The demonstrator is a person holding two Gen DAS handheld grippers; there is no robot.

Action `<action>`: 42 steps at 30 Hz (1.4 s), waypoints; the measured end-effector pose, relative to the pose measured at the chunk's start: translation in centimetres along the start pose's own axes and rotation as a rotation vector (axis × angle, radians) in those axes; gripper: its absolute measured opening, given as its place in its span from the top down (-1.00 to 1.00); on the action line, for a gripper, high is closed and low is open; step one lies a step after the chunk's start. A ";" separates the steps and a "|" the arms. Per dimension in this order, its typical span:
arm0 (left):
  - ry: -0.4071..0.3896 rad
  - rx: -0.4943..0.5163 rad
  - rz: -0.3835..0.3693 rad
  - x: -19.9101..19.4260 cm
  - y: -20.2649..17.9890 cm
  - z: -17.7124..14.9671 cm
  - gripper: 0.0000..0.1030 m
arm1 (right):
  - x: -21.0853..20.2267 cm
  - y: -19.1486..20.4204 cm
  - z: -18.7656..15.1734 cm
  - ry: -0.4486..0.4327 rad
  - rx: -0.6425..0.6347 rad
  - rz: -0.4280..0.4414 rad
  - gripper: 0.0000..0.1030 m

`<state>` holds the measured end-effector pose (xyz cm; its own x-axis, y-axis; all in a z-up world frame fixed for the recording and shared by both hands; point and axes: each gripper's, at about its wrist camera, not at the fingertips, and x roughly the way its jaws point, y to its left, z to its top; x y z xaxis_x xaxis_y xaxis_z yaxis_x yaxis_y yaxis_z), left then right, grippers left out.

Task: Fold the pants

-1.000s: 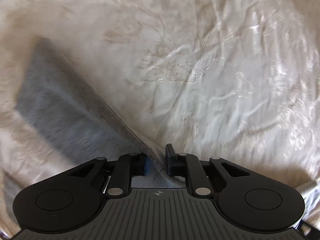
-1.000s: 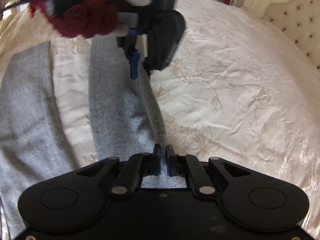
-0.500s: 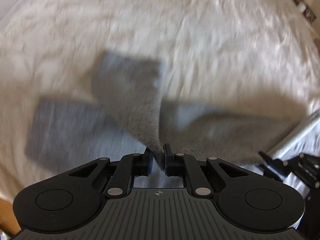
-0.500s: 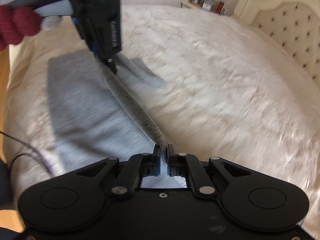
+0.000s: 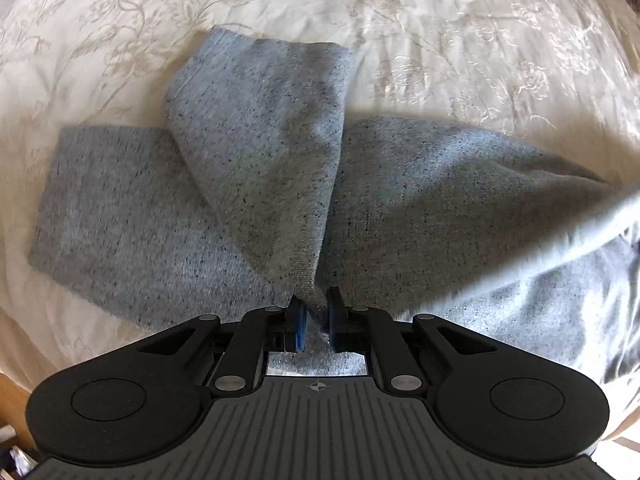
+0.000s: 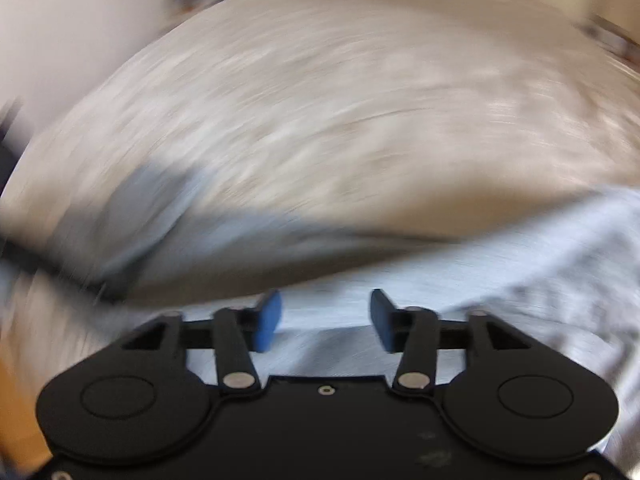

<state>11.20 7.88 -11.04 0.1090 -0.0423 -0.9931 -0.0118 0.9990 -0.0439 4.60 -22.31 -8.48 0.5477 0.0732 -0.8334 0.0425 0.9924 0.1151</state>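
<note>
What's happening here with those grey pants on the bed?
A person is folding grey pants on a cream bedspread, with a handheld gripper in each hand. The left gripper is shut on a pinch of the fabric and holds one leg up so it drapes across the other. The right gripper has just been opening; its fingers stand apart with nothing pinched, grey cloth lying below. Its view is blurred. The fold is only partly done.
</note>
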 end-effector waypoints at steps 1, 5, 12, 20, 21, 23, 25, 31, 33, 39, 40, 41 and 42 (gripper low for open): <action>0.000 0.005 0.001 -0.1 -0.1 -0.1 0.80 | -0.1 -1.6 0.9 -0.018 0.063 -0.060 -0.27; 0.009 0.018 0.006 -0.2 -0.6 -0.6 0.80 | 1.0 -7.3 4.9 -0.059 0.250 -0.251 -0.62; 0.026 -0.008 0.012 0.7 -0.6 0.0 0.79 | 8.1 -14.1 10.2 0.101 0.421 -0.521 -0.81; -0.058 0.028 0.045 -1.2 -0.4 0.5 0.80 | 5.0 -17.7 9.0 0.087 0.499 -0.431 0.79; -0.088 0.048 0.049 -2.1 -0.5 0.4 0.80 | 2.8 -17.6 8.6 0.050 0.504 -0.429 0.79; -0.154 0.096 0.067 -4.1 -0.8 -0.3 0.80 | -2.0 -17.3 6.4 -0.023 0.524 -0.417 0.78; -0.209 0.143 0.089 -5.4 -1.1 -1.5 0.80 | -5.4 -17.0 3.2 -0.041 0.557 -0.434 0.77; -0.088 0.183 0.142 -0.8 -0.7 -4.3 0.80 | -3.5 -17.6 -8.8 0.199 0.657 -0.430 0.76; -0.031 0.188 0.166 1.3 -0.6 -4.6 0.80 | -1.8 -17.9 -11.5 0.261 0.693 -0.415 0.76; -0.019 0.175 0.178 2.6 -0.8 -5.0 0.80 | -4.7 -18.1 -12.3 0.110 0.722 -0.367 0.32; -0.021 0.173 0.179 2.5 -0.9 -5.0 0.80 | -5.4 -18.5 -12.1 0.077 0.736 -0.375 -0.02; -0.024 0.170 0.179 2.4 -0.9 -5.1 0.80 | -6.0 -19.2 -12.3 0.046 0.766 -0.391 -0.15; -0.025 0.166 0.180 2.3 -1.0 -5.1 0.80 | -6.0 -20.2 -12.0 0.028 0.799 -0.399 -0.16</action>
<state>6.44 6.72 -13.85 0.1450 0.1349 -0.9802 0.1301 0.9795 0.1541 -9.61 -41.61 -12.31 0.3473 -0.2496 -0.9039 0.8010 0.5802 0.1475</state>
